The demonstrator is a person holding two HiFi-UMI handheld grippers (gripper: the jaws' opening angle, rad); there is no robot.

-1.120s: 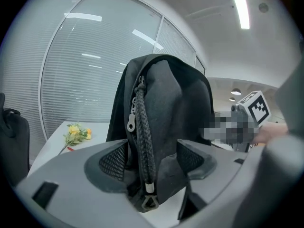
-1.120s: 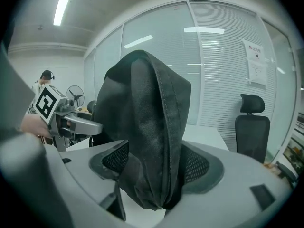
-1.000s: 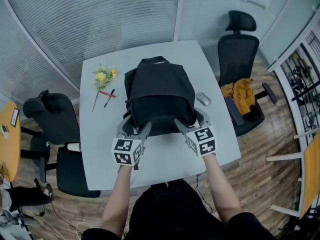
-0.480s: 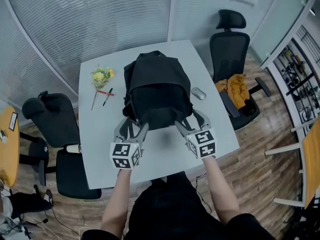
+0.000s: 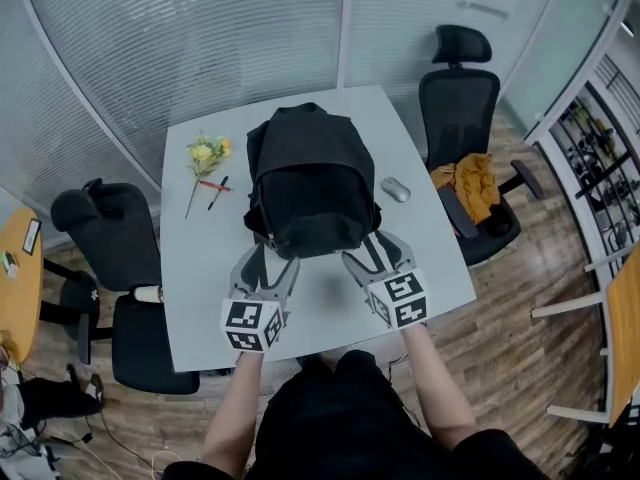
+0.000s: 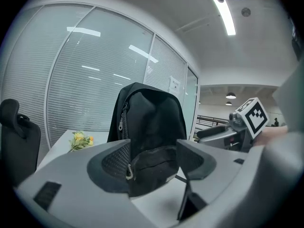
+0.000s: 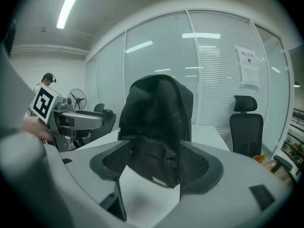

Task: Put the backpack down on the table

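The black backpack [image 5: 310, 178] stands upright in the middle of the grey table [image 5: 200, 268]. My left gripper [image 5: 265, 266] sits just short of its near bottom left corner, jaws spread wide and holding nothing. My right gripper [image 5: 372, 254] mirrors it at the near bottom right corner, also open. In the left gripper view the backpack [image 6: 152, 122] rises just beyond the open left gripper [image 6: 152, 158], its lower pocket showing in the gap. The right gripper view shows the backpack [image 7: 156, 113] the same way ahead of the open right gripper [image 7: 154, 163].
Yellow flowers [image 5: 205, 153] and pens [image 5: 216, 194] lie on the table to the backpack's left, a grey mouse [image 5: 395, 189] to its right. A black chair [image 5: 460, 98] holding an orange cloth [image 5: 468, 183] stands at the right, another chair [image 5: 110, 228] at the left.
Both grippers have drawn back toward me from under the backpack's bottom edge. The backpack stays standing on the table.
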